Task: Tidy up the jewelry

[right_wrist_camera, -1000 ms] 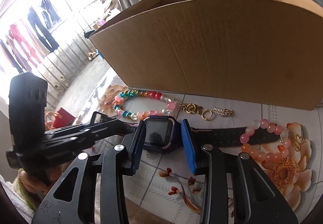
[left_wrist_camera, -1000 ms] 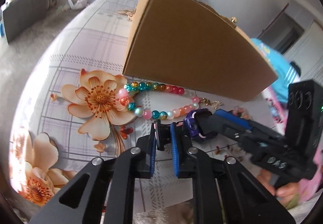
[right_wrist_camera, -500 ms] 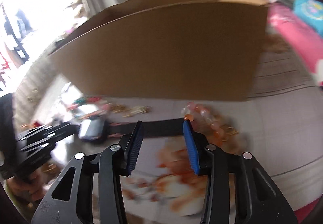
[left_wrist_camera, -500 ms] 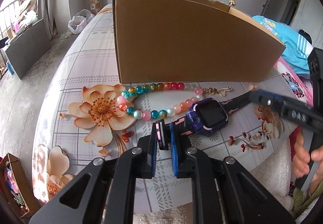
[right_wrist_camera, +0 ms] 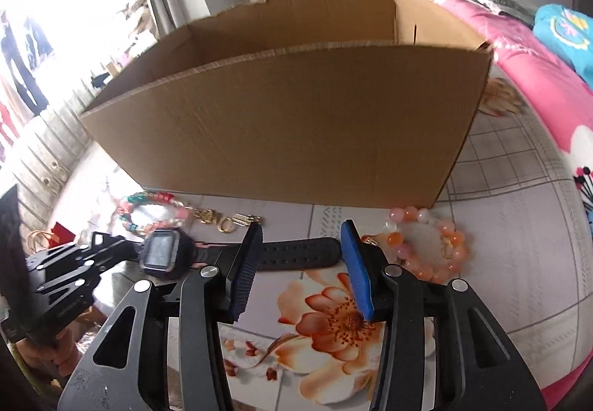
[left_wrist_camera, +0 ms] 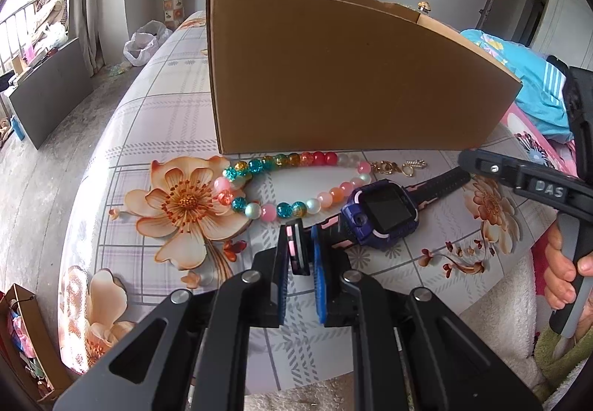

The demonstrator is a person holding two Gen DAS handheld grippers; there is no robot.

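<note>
I note the table (left_wrist_camera: 174,107), under a floral check cloth, carrying everything the task concerns. The cardboard box (right_wrist_camera: 296,122) stands at its far side, open-topped, with its plain front wall facing me; I judge it the intended container, set there so each piece need only be lifted over that wall.

The jewelry lies in a row along the near foot of the box. At the left is the multicoloured bead necklace (left_wrist_camera: 281,185), its gold clasp pointing right. In the middle is the purple children's smartwatch (left_wrist_camera: 381,212), lying flat, face up, one strap running left and the other right. At the right is the orange bead bracelet (right_wrist_camera: 426,244), just beside the end of the right-hand strap.

My left gripper (left_wrist_camera: 301,251) is pinched on the tip of the watch's left strap, whose pink-edged end stands upright between the blue pads. I judge this grip is there to anchor or lift the watch.

My right gripper (right_wrist_camera: 302,259) stands spread and empty over the watch's right strap, which crosses behind its fingers without touching either pad. Its jaws have just been opening, likely to straddle the strap so the watch is carried level by both ends.
</note>
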